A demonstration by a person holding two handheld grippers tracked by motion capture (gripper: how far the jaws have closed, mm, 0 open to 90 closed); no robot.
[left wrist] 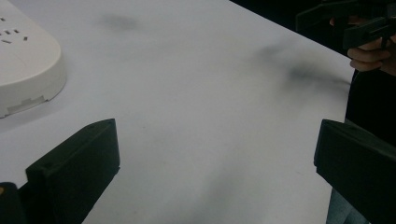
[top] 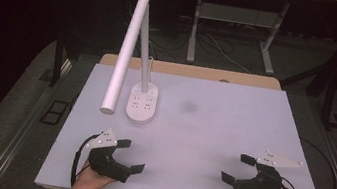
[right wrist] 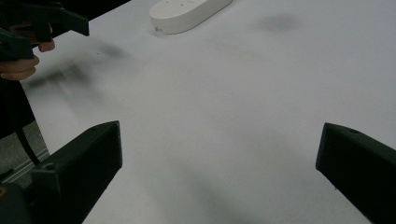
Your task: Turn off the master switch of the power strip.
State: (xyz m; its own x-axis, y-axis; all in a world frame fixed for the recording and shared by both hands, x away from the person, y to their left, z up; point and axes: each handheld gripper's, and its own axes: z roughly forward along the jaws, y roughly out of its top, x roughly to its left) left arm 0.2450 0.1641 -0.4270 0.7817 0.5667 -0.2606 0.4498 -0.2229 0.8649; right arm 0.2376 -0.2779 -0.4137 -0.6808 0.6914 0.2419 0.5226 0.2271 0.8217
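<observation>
A white desk lamp stands at the back left of the table, its oval base (top: pixel 143 102) carrying socket holes and its long tube head (top: pixel 126 50) slanting down toward the front. The same base shows at the left edge (left wrist: pixel 25 70) of the left gripper view and at the top (right wrist: pixel 189 14) of the right gripper view. My left gripper (top: pixel 131 155) rests near the front left, jaws wide apart, nothing between them. My right gripper (top: pixel 237 168) sits near the front right, also open and holding nothing. Both point inward across bare tabletop.
The white tabletop (top: pixel 212 126) has a faint dark smudge (top: pixel 188 106) near its middle. A wooden strip (top: pixel 190 71) runs along the far edge. Beyond it stand metal desk legs (top: pixel 195 27) and floor cables. Cables trail from both grippers over the front edge.
</observation>
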